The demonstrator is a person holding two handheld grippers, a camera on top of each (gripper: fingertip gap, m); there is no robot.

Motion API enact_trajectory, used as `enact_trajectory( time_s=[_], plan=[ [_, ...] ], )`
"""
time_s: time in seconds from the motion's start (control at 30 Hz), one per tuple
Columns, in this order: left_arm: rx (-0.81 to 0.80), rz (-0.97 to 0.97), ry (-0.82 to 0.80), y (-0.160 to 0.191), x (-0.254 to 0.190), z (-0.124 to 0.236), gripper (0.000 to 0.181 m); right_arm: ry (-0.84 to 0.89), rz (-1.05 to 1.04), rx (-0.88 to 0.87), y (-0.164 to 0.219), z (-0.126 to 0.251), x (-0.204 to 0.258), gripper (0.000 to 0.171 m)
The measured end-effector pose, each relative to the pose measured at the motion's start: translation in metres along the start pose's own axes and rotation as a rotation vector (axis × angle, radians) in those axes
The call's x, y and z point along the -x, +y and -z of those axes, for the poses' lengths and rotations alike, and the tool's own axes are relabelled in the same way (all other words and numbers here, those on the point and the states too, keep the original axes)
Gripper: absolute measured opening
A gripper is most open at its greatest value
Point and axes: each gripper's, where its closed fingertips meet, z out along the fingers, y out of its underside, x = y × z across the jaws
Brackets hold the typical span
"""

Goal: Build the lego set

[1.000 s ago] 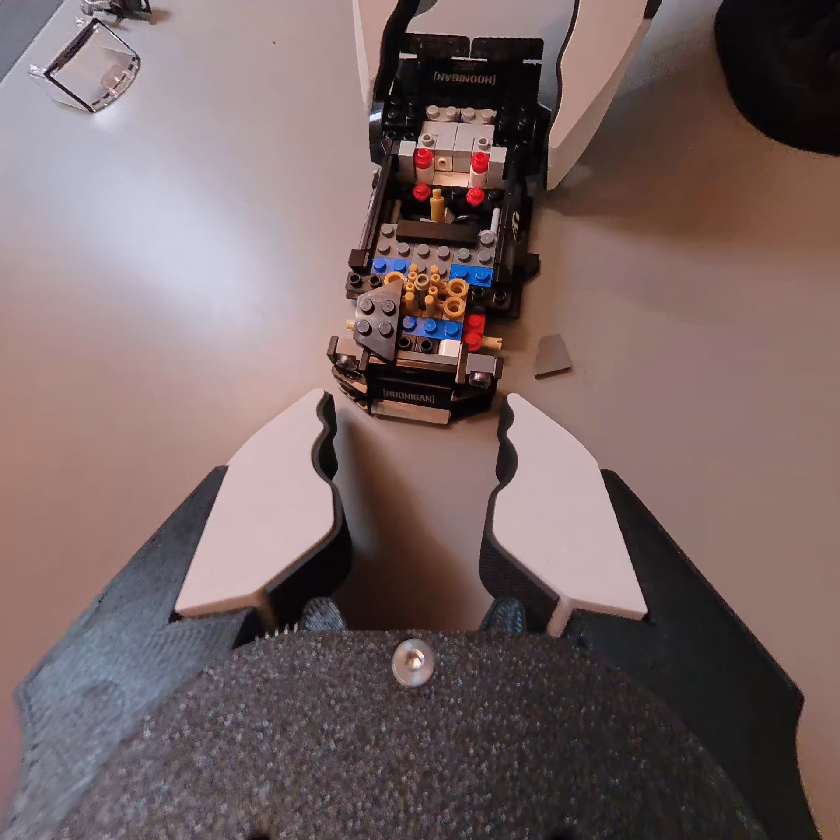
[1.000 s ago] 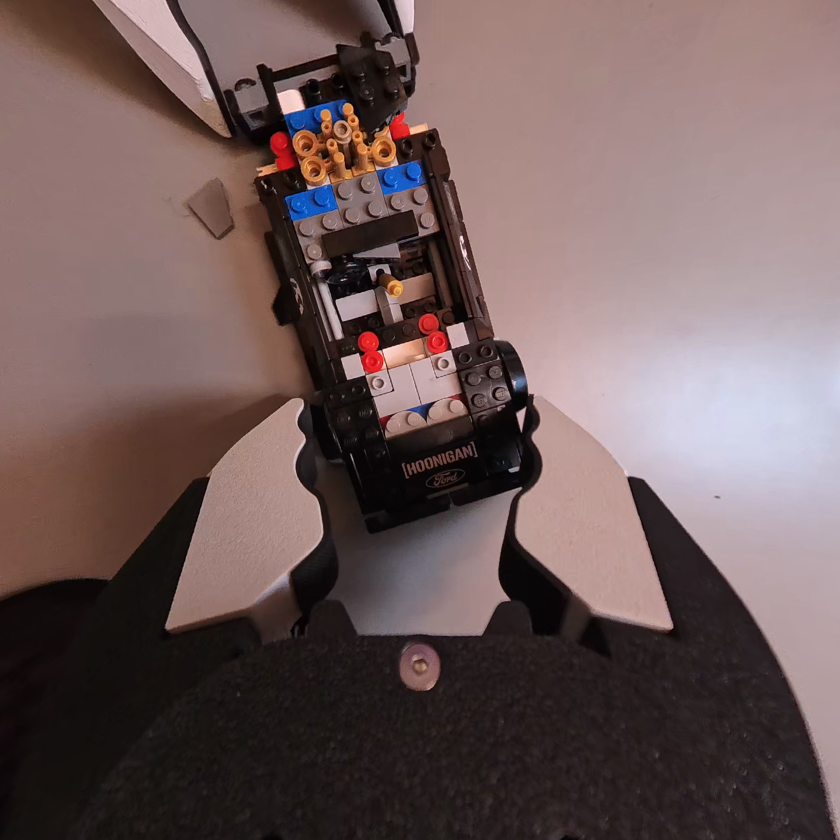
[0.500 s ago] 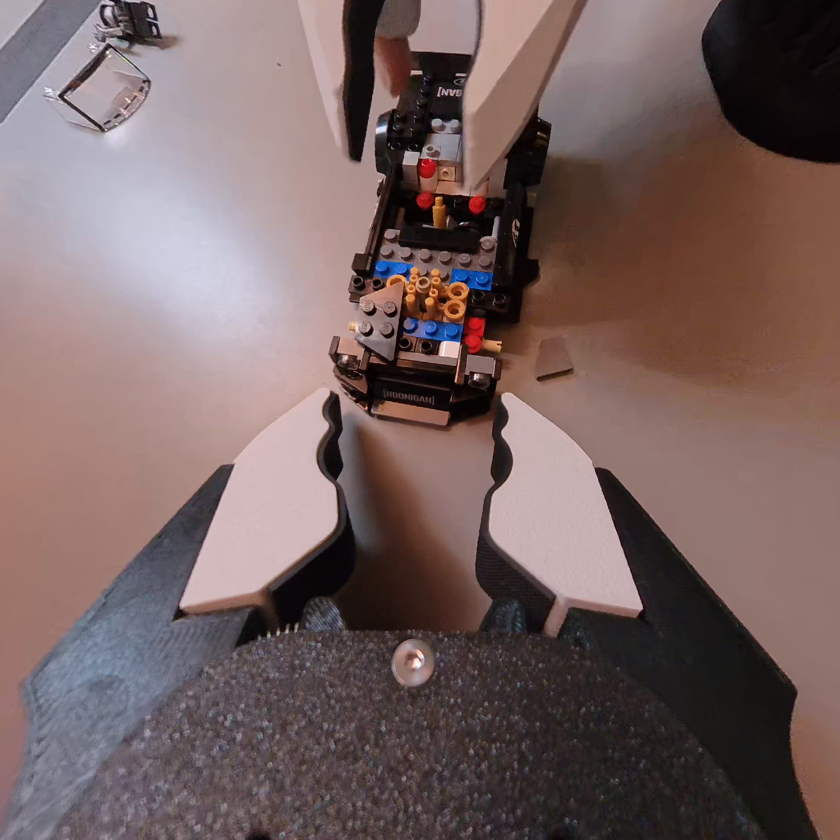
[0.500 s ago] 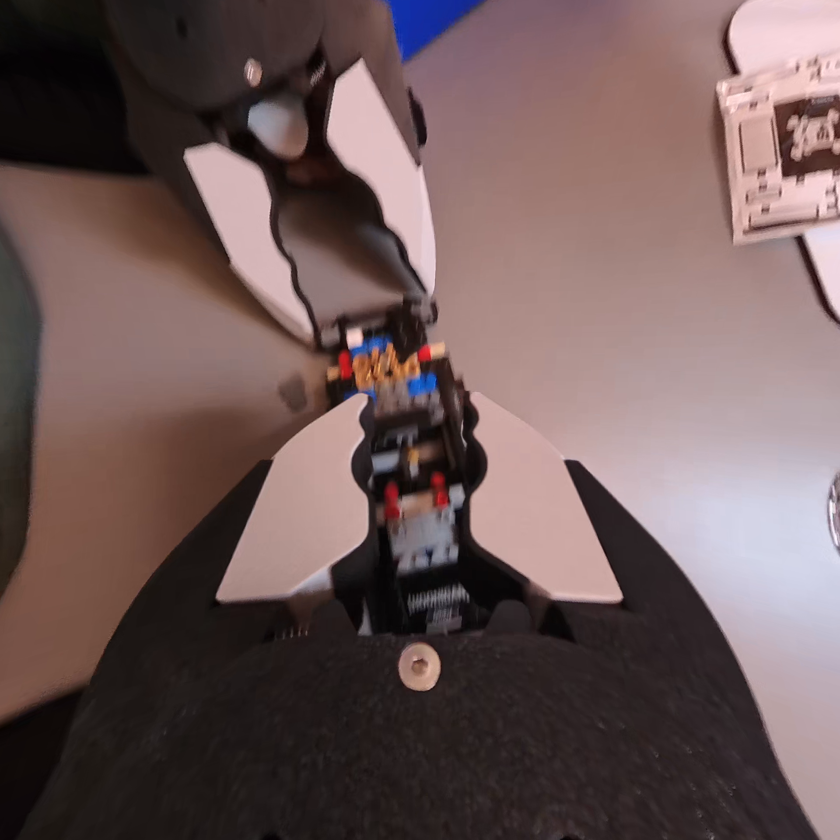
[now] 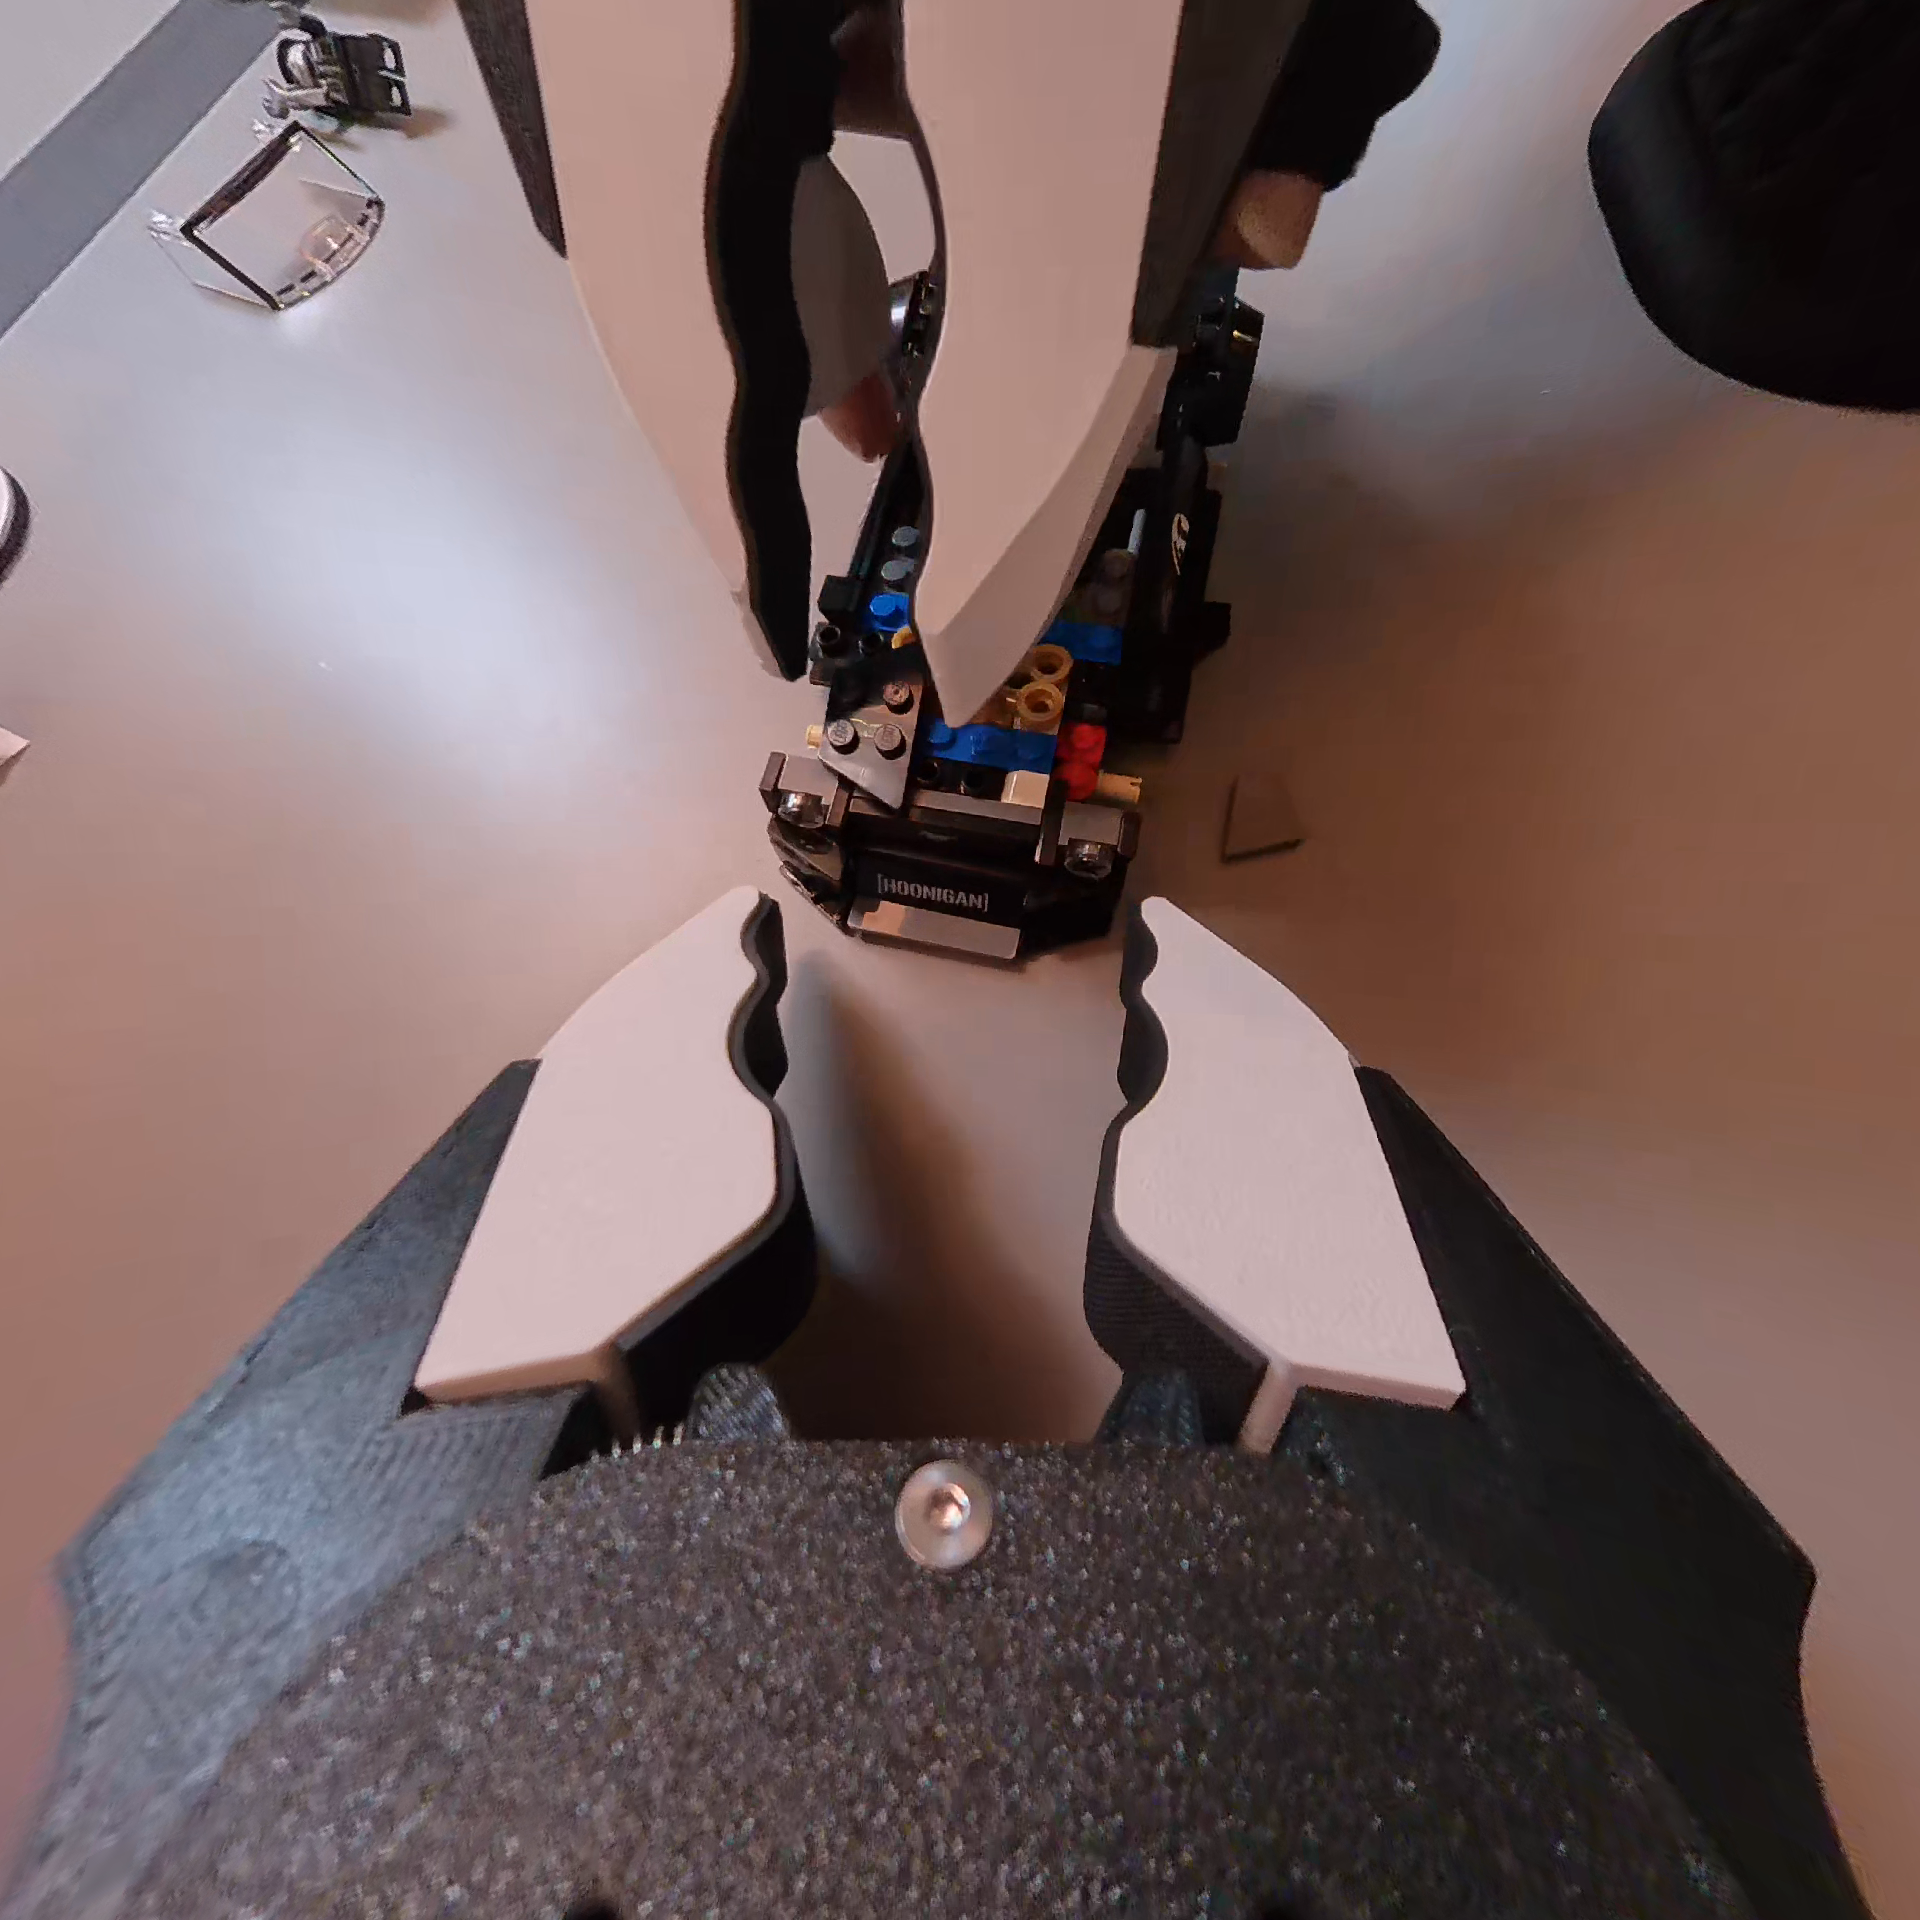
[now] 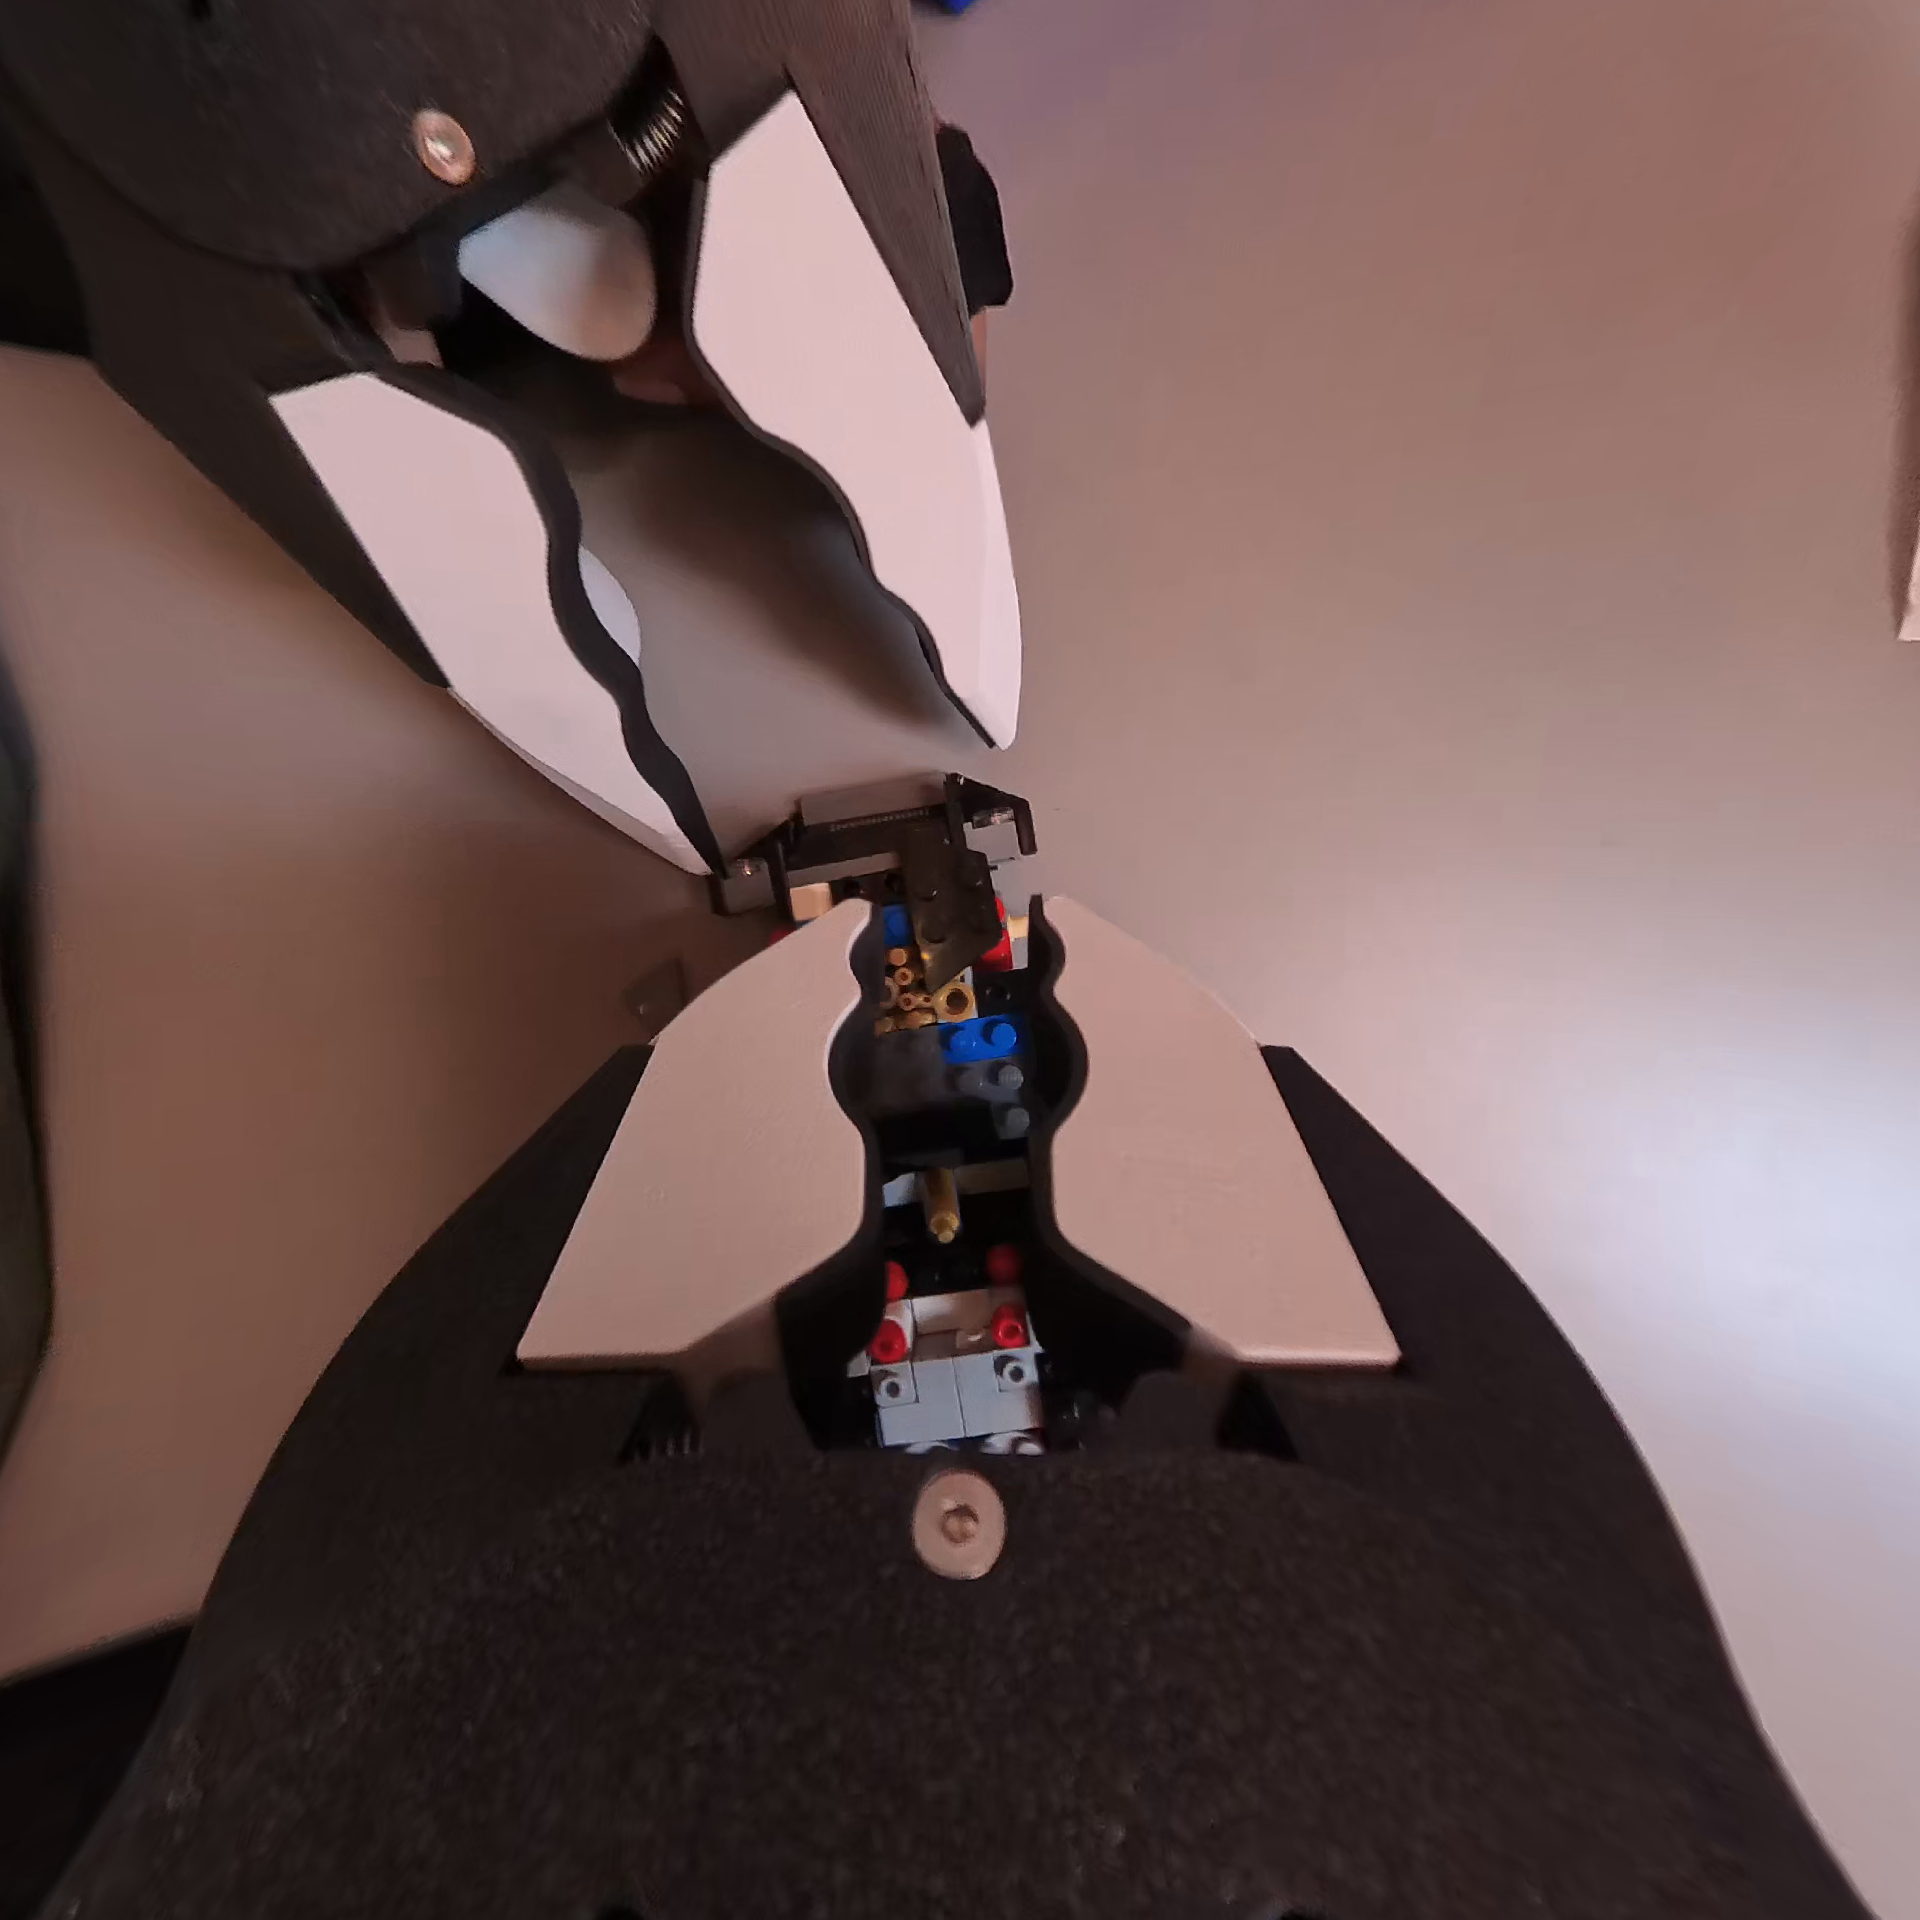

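Observation:
The black lego car [image 5: 951, 831] stands on the table with its front bumper facing my left gripper [image 5: 951, 935], which is open and empty just short of it. A dark grey wedge plate [image 5: 873, 740] lies askew on the car's front left corner. My right gripper [image 6: 951, 914] hovers over the car [image 6: 940, 1382], jaws narrowed but apart. Its tips straddle the wedge plate [image 6: 940, 909], and I see no contact. In the left wrist view it [image 5: 868, 686] comes down from the top. The left gripper [image 6: 852, 800] shows beyond the bumper.
A loose grey wedge tile [image 5: 1262, 821] lies on the table right of the bumper. A clear windscreen piece [image 5: 270, 218] and a small black part [image 5: 353, 78] lie far left. A dark bulky object [image 5: 1766, 187] sits at the far right. Only a small space, under 4 cm, lies between the two pairs of fingers. Left tips and right tips are each some 20 cm from the dark bulky object [image 5: 1766, 187].
My right gripper has moved from the car's rear forward over it to the front and narrowed its jaws. My left gripper and the car have stayed in place.

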Motion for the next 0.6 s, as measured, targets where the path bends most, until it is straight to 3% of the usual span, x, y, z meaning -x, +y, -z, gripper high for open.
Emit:
enact_trajectory(
  time_s=[0.6],
  plan=[
    [0.0,0.016,0.001,0.0036,0.0014,0.0051,0.06,-0.045,-0.001,0.064,0.0026,-0.0054,0.0009,0.017]
  ],
)
